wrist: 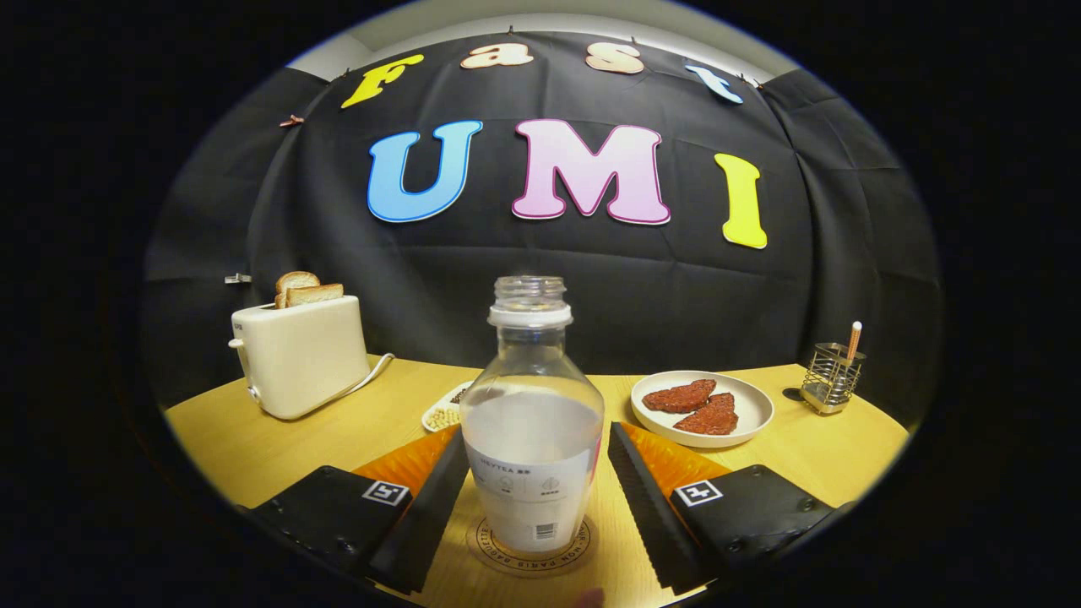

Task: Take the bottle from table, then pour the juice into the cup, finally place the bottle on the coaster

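Bottle (534, 422) stands upright on the coaster (574, 553), its long axis vertical, cap off and the neck open at the top. It sits squarely between my two fingers (426, 511), a little ahead of their roots, with the pale juice filling roughly the lower half.

My gripper (534, 498) is released: the left pad runs close along the bottle's side, perhaps just brushing it, while the right pad stands clearly apart with bare table (253, 447) showing in the gap. So I am not holding anything.

Judging from the bottle resting on the coaster, I take this to be the last step, the set-down done. I cannot find the cup from here, so I cannot say whether the pour went in.

What matters for my coming move is that the bottle lies dead ahead on the gripper's centre line. I should draw straight back along the fingers, without any sideways drift, or the near left pad could tip it.

Beyond it sit a plate (752, 414) and a toaster (300, 355), both well apart.
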Action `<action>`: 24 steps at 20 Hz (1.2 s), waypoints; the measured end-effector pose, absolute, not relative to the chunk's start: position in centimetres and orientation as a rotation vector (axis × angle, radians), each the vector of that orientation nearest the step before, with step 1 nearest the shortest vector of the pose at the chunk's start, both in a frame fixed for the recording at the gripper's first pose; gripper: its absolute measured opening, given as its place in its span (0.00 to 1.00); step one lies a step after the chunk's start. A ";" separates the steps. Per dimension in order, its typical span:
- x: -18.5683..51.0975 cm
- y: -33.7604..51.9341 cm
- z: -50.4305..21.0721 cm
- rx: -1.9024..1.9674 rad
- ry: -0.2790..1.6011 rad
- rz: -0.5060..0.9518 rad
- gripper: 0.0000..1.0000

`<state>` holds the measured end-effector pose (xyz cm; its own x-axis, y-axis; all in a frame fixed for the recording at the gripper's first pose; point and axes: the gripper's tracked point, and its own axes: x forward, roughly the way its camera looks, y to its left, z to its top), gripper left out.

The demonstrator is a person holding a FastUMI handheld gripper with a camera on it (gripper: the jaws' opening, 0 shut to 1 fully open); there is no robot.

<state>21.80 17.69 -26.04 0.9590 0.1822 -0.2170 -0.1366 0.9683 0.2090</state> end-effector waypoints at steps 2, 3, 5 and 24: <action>21.4 17.4 -25.6 0.198 0.229 0.162 0.98; 21.2 17.2 -25.4 0.198 0.226 0.159 0.98; 20.7 16.9 -24.9 0.195 0.221 0.158 0.98; 9.8 10.5 -11.8 0.119 0.158 0.170 0.97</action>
